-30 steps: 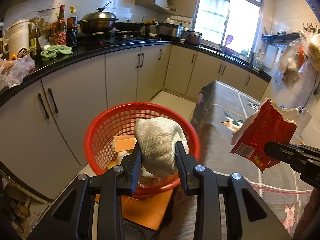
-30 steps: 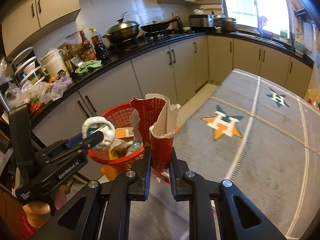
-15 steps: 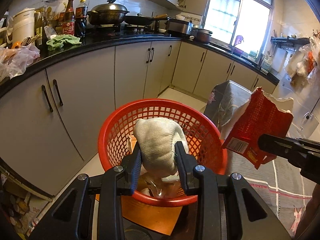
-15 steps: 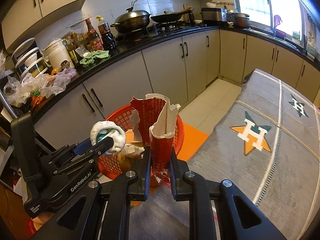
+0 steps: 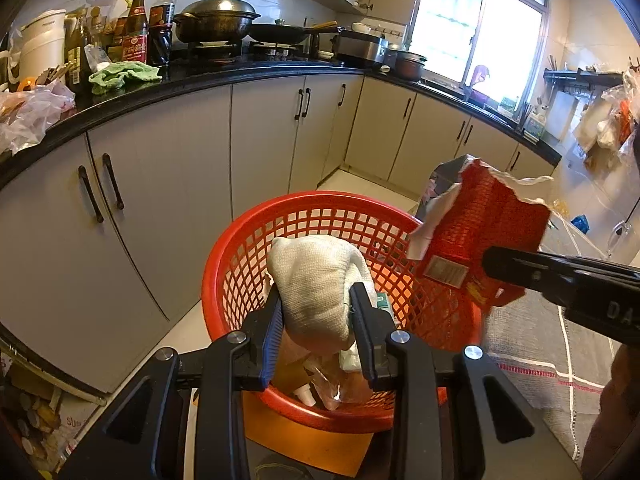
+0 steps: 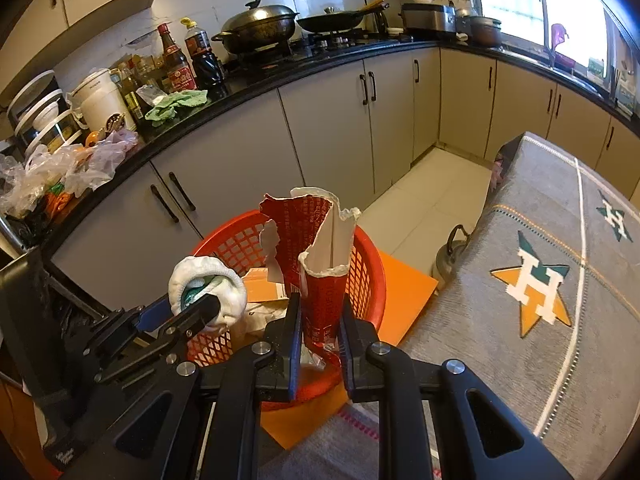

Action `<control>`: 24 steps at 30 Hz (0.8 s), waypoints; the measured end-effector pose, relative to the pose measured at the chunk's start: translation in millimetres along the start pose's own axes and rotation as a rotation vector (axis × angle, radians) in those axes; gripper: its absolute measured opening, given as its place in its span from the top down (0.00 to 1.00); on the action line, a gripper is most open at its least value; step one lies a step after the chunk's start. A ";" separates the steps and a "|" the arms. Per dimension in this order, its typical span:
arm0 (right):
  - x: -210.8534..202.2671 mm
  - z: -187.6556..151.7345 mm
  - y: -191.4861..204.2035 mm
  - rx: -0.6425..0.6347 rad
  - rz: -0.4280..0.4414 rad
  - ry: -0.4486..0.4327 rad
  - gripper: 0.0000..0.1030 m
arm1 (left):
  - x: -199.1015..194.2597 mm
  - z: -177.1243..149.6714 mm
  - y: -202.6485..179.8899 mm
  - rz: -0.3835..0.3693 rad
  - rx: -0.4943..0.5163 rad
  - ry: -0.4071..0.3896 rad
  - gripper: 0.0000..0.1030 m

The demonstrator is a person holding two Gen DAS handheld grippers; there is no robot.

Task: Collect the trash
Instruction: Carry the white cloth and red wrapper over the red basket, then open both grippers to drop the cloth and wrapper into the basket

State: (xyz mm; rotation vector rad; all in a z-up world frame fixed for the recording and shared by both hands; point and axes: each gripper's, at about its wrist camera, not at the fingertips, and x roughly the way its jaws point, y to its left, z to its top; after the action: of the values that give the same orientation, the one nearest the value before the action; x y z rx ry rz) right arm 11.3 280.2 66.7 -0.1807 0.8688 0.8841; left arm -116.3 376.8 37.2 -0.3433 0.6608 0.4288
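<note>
Two pairs of tongs were in play, each with one piece of trash, over one red mesh basket [image 5: 240,264]. The left gripper [image 5: 316,320] was clenched on a balled white cloth [image 5: 316,276], which bulged up between its pads and hung above the basket's open mouth. The right gripper [image 6: 319,330] was clenched on a torn red paper carton [image 6: 316,264], standing upright between its pads with the ragged white-lined rim at twelve o'clock. In the left wrist view that carton [image 5: 480,240] sat at three o'clock of the cloth, over the basket's right rim.

In the basket lay more rubbish: a flat brown cardboard piece [image 6: 260,284], crumpled paper and clear wrap; I could not count the pieces. An orange mat [image 6: 404,288] lay under the basket.

On the black counter [image 5: 200,80] stood two dark sauce bottles [image 5: 136,28] side by side, one lidded wok [image 5: 218,22], one frying pan [image 5: 288,32], one white pot [image 5: 42,48] and one green rag [image 5: 124,76].

The carton carried white print and a barcode-like panel, too small to read. A grey table cloth [image 6: 540,280] at three o'clock of the right gripper bore two star emblems, each with a letter "H". The left gripper's body, seen from the right wrist view, had white lettering I could not make out.
</note>
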 end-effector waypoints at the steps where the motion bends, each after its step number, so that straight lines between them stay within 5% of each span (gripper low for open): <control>1: 2.5 0.7 -0.2 0.002 0.000 0.004 0.82 | 0.9 0.0 -0.8 -0.001 0.004 0.001 0.70; 24: 40.9 6.8 -9.0 0.053 0.006 0.064 0.81 | 24.2 1.6 3.7 0.000 0.017 0.025 0.69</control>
State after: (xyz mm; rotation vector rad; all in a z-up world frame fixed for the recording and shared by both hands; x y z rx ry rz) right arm 35.3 302.2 39.6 -0.1616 0.9521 0.8637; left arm -100.1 387.3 22.0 -0.3333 0.6885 0.4194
